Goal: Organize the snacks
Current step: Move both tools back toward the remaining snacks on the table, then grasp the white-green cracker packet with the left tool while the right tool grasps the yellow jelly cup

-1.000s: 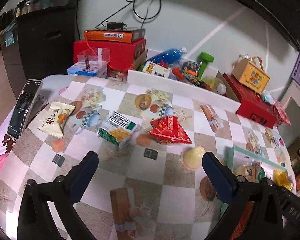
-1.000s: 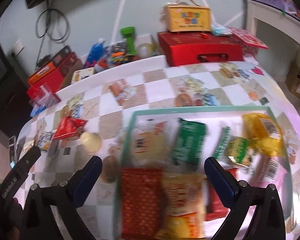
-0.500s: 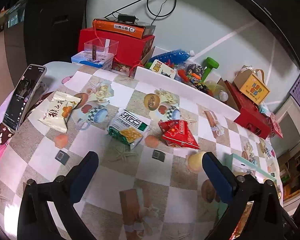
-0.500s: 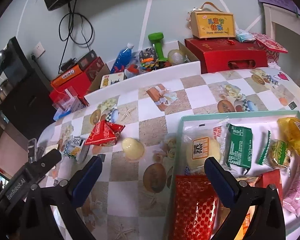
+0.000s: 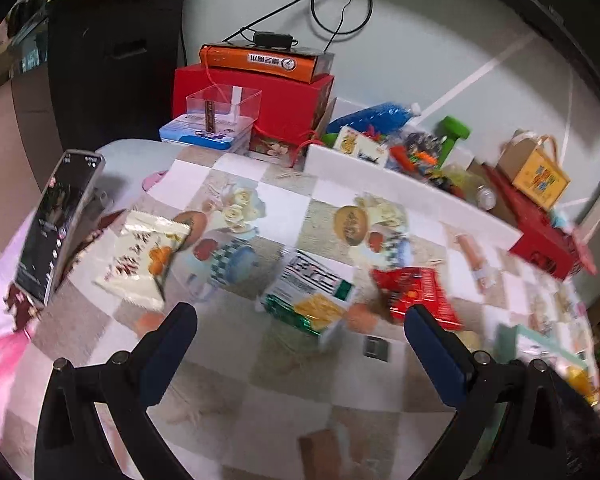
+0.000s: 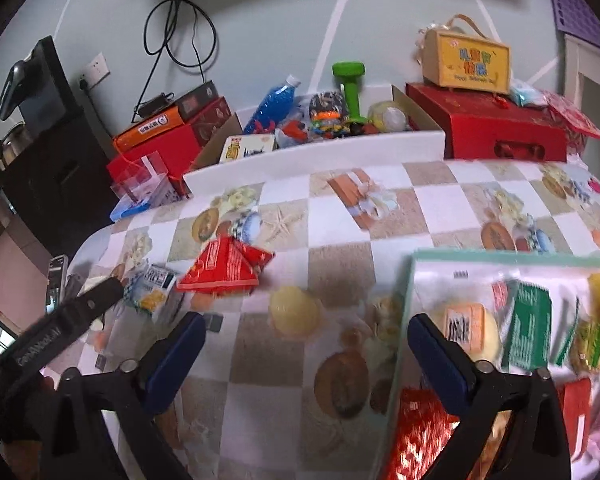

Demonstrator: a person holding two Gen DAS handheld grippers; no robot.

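Loose snacks lie on the checkered tablecloth: a cream packet (image 5: 142, 258) at left, a green-and-white packet (image 5: 310, 302), a red triangular packet (image 5: 416, 294) and a pale yellow round snack (image 6: 294, 310). A mint-rimmed tray (image 6: 410, 300) at right holds several packets. My left gripper (image 5: 300, 328) is open and empty, just short of the green-and-white packet (image 6: 154, 288). My right gripper (image 6: 306, 338) is open and empty above the round snack, its right finger over the tray's left edge. The red packet (image 6: 226, 266) lies ahead of it. The left gripper's body (image 6: 60, 328) shows at left in the right wrist view.
A phone (image 5: 58, 224) leans on a stand at the table's left edge. Behind the table stand red boxes (image 5: 252, 104), a clear box (image 5: 222, 106), a white bin of toys (image 6: 320, 148), a red case (image 6: 488, 128) and a yellow box (image 6: 466, 60).
My left gripper has moved forward and down toward the green-and-white packet. My right gripper has swung left, from over the tray toward the round snack and the red packet.
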